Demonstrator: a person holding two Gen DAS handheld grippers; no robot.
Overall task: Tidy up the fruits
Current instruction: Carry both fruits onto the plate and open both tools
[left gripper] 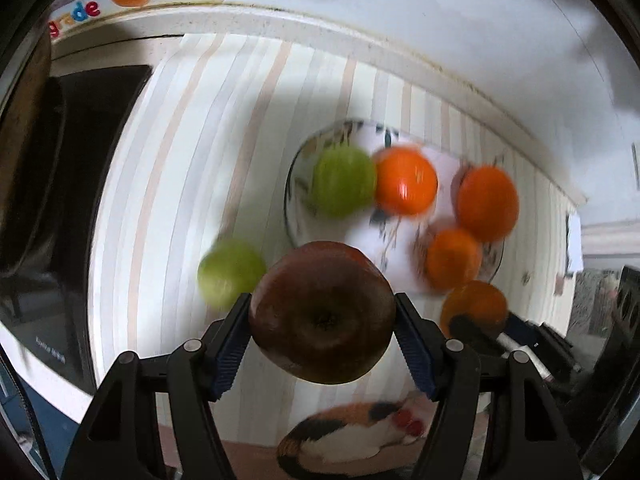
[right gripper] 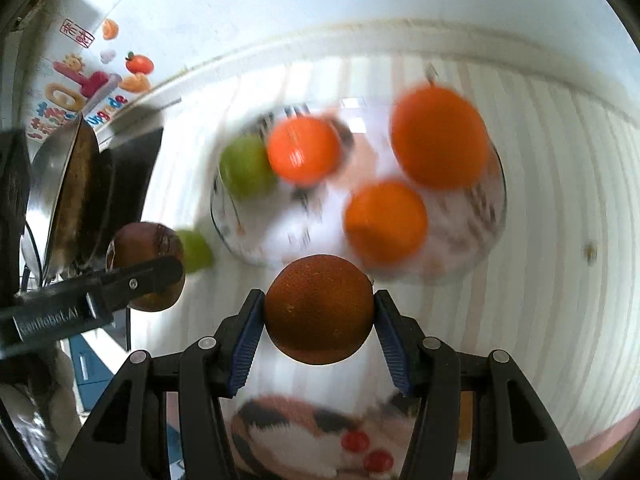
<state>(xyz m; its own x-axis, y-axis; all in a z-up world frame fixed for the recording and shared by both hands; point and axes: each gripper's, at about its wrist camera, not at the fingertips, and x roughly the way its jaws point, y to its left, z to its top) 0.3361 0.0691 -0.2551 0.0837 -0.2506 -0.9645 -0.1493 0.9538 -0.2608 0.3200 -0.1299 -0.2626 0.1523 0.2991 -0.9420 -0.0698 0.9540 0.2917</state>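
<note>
Left gripper (left gripper: 323,320): the blue-padded fingers (left gripper: 230,344) are closed against the two sides of a dark red apple (left gripper: 322,312), which sits between them near the tips, stem hollow toward the camera, above the striped desk (left gripper: 180,160). Right gripper (right gripper: 319,312): its fingers (right gripper: 246,344) clamp an orange (right gripper: 319,310) in the same way, centred between the pads. Beyond both lies a patterned plate (right gripper: 460,248) carrying a green apple (right gripper: 244,168) and three further oranges (right gripper: 386,222); a second green apple (left gripper: 230,272) rests on the desk just beside the plate's rim. Motion blur softens the plate's contents.
</note>
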